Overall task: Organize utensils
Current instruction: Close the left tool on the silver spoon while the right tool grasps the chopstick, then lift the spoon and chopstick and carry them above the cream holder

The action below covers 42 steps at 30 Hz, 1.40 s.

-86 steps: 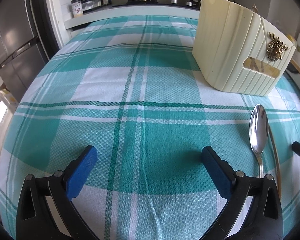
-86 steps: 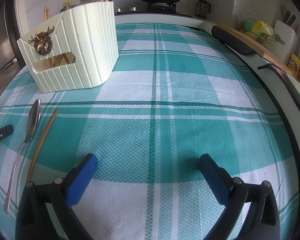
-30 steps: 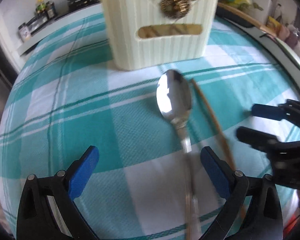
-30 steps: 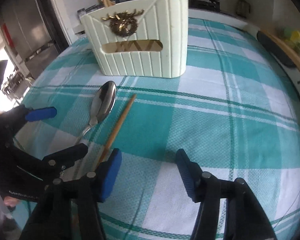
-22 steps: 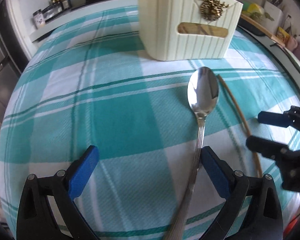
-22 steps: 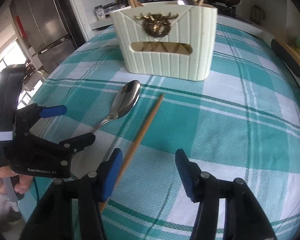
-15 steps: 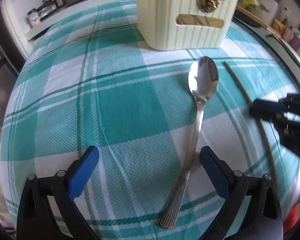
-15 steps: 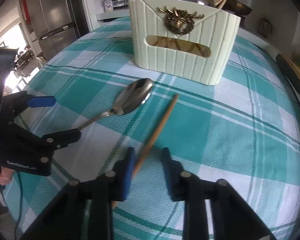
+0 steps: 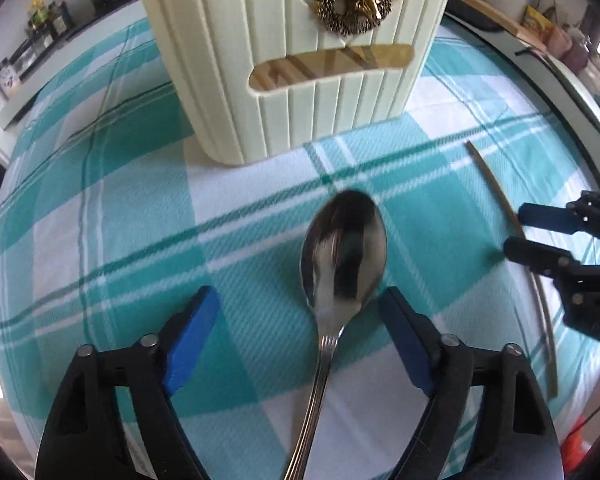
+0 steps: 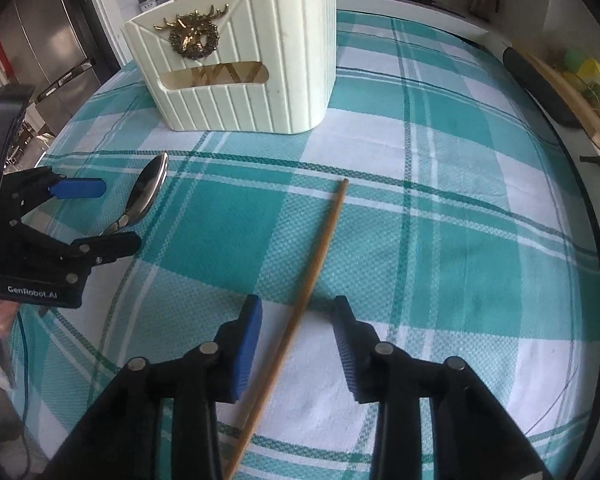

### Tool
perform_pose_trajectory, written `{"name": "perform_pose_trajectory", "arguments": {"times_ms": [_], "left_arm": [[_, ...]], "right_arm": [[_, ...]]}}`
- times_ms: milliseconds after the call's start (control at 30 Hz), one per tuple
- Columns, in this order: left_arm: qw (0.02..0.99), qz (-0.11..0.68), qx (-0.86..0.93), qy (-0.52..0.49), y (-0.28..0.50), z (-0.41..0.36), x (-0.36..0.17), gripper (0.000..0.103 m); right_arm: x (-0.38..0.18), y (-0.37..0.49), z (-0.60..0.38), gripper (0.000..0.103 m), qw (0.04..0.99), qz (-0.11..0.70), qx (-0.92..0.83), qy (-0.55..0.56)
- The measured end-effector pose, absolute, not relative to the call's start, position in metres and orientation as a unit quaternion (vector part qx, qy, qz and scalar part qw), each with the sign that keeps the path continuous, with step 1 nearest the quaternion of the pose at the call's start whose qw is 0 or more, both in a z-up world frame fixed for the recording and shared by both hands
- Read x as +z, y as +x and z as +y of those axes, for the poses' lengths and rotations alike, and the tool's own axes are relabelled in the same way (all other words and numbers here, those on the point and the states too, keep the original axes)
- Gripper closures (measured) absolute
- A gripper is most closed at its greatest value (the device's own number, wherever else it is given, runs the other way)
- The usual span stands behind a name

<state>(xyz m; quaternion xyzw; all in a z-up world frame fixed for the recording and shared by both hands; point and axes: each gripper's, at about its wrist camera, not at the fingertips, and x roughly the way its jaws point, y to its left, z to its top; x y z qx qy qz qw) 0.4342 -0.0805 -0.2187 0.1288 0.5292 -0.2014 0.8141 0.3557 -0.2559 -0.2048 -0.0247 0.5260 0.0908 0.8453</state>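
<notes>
1. Standing on the checked tablecloth [image 10: 440,240], the cream utensil holder [image 10: 260,80] sits beyond both utensils.
2. Left gripper [image 9: 300,320]: jaws just closing, unclenched, the spoon [image 9: 342,256] lying between them untouched.
3. Right gripper [image 10: 298,320]: jaws just reopening, released, straddling the wooden chopstick [image 10: 312,272] on the cloth.

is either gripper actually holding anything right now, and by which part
Nothing is held. The left gripper, jaws closing, straddles the spoon at its neck; the right gripper, jaws reopening, straddles the chopstick. No pads touch.
</notes>
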Motion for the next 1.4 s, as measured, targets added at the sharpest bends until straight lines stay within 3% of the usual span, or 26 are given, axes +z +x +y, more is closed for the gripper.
{"name": "perform_pose_trajectory", "arguments": {"times_ms": [33, 67, 133, 167, 233, 400, 700, 1133, 1400], "left_arm": [[0.817, 0.522, -0.207, 0.132, 0.436, -0.084, -0.216, 0.051], [0.818, 0.517, -0.213, 0.134, 0.436, -0.087, -0.214, 0.063], [0.819, 0.516, -0.211, 0.137, 0.439, -0.091, -0.212, 0.062], [0.822, 0.512, -0.212, 0.131, 0.439, -0.089, -0.211, 0.062], [0.834, 0.497, -0.212, 0.116, 0.433, -0.079, -0.201, 0.062], [0.877, 0.413, -0.242, 0.037, 0.386, -0.032, -0.142, 0.062], [0.921, 0.293, -0.256, -0.028, 0.314, 0.018, -0.08, 0.062], [0.92, 0.275, -0.27, -0.068, 0.32, 0.031, -0.048, 0.062], [0.925, 0.237, -0.276, -0.112, 0.362, 0.044, 0.017, 0.062]], "right_arm": [[-0.206, 0.363, -0.253, 0.065, 0.845, 0.526, 0.091, -0.019], [-0.206, 0.373, -0.253, 0.071, 0.85, 0.52, 0.084, -0.011], [-0.206, 0.39, -0.251, 0.096, 0.853, 0.518, 0.063, -0.02], [-0.206, 0.395, -0.254, 0.097, 0.852, 0.519, 0.064, -0.005], [-0.201, 0.398, -0.261, 0.097, 0.85, 0.52, 0.073, 0.028], [-0.141, 0.355, -0.27, 0.097, 0.891, 0.433, 0.122, 0.058], [-0.068, 0.284, -0.265, 0.098, 0.934, 0.323, 0.151, 0.022], [-0.028, 0.29, -0.256, 0.098, 0.952, 0.269, 0.147, 0.015], [0.016, 0.34, -0.26, 0.098, 0.958, 0.249, 0.138, 0.02]]}}
